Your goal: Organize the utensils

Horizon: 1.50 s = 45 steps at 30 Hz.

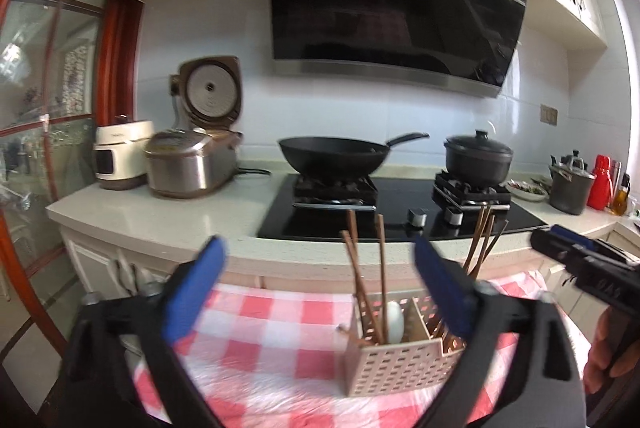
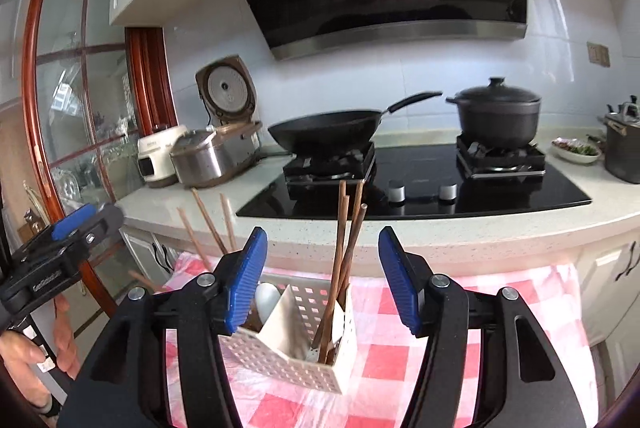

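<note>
Red-and-white checked cloth [image 1: 280, 312] covers the tabletop in front of a kitchen counter with a black stove [image 2: 420, 188], a wok [image 2: 324, 132] and a lidded pot [image 2: 498, 116]. On the cloth stands a perforated utensil holder [image 2: 316, 348] — brown chopsticks [image 2: 344, 248] lean upright in its compartments (a white spoon [image 1: 394, 320] sits in one). Both the left gripper [image 1: 320, 292] and the right gripper [image 2: 322, 280] have their blue fingers spread wide apart, pinching nothing — each faces the holder.

A perforated beige utensil caddy [image 1: 394, 368] stands on the red-checked cloth [image 1: 260, 332], brown chopsticks [image 1: 382, 276] upright in two compartments, a white spoon [image 1: 394, 320] beside them.
</note>
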{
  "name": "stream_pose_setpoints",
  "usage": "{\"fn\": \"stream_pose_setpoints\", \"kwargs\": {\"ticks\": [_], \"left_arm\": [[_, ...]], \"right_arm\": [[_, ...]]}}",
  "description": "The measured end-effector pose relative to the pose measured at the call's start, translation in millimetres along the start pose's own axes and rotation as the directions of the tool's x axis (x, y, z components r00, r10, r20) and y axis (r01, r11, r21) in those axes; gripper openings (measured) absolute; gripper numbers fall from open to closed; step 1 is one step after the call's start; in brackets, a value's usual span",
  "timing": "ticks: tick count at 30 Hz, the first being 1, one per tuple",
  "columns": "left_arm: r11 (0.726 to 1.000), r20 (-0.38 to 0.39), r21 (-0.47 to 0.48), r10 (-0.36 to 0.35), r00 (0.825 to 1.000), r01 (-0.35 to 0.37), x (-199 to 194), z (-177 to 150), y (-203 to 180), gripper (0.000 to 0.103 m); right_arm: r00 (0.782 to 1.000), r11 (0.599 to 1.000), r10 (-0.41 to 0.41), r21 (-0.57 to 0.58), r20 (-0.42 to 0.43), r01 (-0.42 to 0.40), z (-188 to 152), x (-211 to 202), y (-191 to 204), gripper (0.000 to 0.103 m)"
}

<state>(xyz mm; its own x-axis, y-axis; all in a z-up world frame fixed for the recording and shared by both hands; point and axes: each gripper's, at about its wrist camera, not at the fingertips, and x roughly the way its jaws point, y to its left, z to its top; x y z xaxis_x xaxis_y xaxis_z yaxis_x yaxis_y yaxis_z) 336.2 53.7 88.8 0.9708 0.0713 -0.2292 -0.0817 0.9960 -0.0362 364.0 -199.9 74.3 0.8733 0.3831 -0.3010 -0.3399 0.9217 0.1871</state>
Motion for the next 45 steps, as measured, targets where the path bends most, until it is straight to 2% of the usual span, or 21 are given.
{"fn": "stream_pose_setpoints", "kwargs": {"ticks": [2,4,8,12,16,21,27,31,35,45], "left_arm": [[1.000,0.007,-0.018,0.008,1.000,-0.007,-21.6,-1.4,6.8,0.098],[0.999,-0.004,-0.038,0.001,1.000,-0.002,-39.9,-6.5,12.5,0.098],[1.000,-0.017,-0.023,0.000,1.000,0.000,-73.5,-24.7,13.7,0.098],[1.000,-0.008,-0.013,0.003,1.000,-0.003,-103.8,-45.0,15.8,0.098],[0.998,-0.030,-0.024,-0.062,0.998,0.061,-121.3,-64.9,15.3,0.098],[0.995,-0.056,0.070,-0.068,0.996,0.072,-127.8,-81.2,-3.2,0.098],[0.988,-0.087,0.110,-0.095,0.992,0.104,-131.4,-95.8,-23.2,0.098],[0.988,-0.108,0.084,-0.120,0.987,0.129,-127.9,-94.9,-24.6,0.098],[0.990,-0.111,0.094,-0.098,0.989,0.109,-126.9,-95.6,-26.7,0.098],[0.989,-0.117,0.086,-0.108,0.987,0.118,-126.8,-95.8,-24.7,0.098]], "right_arm": [[1.000,1.000,-0.005,0.013,0.028,0.005,-3.9,-24.2,5.2,0.078],[1.000,1.000,-0.005,0.009,0.029,0.005,-13.0,-45.1,14.9,0.083],[0.999,0.999,-0.046,-0.021,-0.001,0.046,-37.5,-72.8,33.9,0.085],[0.999,0.999,-0.044,-0.023,-0.028,0.043,-64.9,-94.9,39.9,0.084],[0.996,0.999,-0.047,-0.029,-0.080,0.045,-81.7,-104.6,41.6,0.084],[0.994,0.997,-0.049,-0.056,-0.100,0.044,-95.3,-113.5,47.2,0.085],[0.990,0.997,-0.073,-0.042,-0.121,0.068,-103.0,-110.3,43.6,0.084],[0.990,0.995,-0.083,-0.057,-0.112,0.077,-103.3,-111.6,44.3,0.084],[0.991,0.995,-0.087,-0.064,-0.106,0.081,-102.4,-112.7,44.2,0.084],[0.991,0.994,-0.083,-0.076,-0.103,0.075,-103.2,-112.6,50.7,0.084]]}}
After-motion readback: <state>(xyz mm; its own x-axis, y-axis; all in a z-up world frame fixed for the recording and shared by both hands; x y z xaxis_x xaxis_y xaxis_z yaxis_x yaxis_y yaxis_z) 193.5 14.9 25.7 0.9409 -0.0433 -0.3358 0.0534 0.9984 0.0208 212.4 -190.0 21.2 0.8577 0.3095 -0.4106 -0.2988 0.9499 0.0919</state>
